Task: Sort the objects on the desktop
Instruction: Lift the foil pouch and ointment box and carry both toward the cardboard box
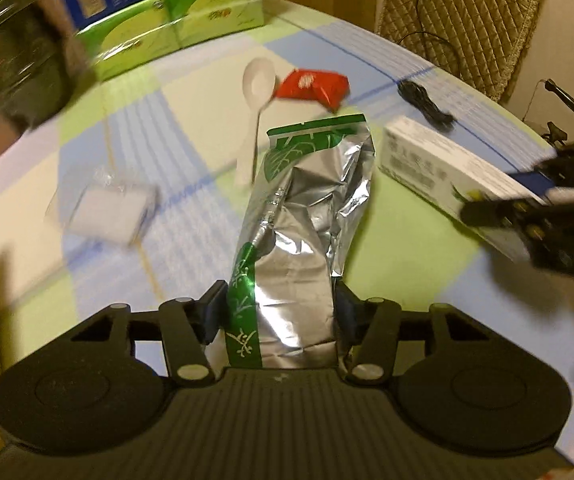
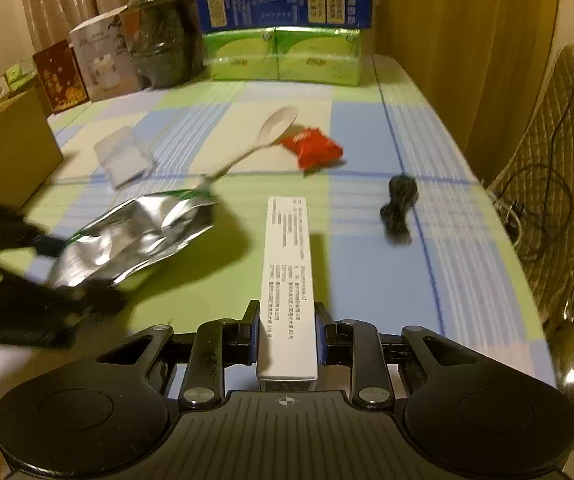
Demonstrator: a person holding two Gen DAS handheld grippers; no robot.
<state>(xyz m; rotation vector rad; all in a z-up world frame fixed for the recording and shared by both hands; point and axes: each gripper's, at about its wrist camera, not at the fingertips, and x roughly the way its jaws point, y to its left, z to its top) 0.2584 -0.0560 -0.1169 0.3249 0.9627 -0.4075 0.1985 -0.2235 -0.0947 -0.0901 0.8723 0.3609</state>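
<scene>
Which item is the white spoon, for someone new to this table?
Start at the green tissue packs along the checked tablecloth's far edge. Nearer, mid-table, lies the white spoon, its bowl touching the red packet. It is the only long-handled item.

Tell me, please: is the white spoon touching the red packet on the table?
Touching. In the right wrist view the spoon bowl meets the edge of the red packet with no tablecloth showing between them; the left wrist view shows the same overlap.
</scene>
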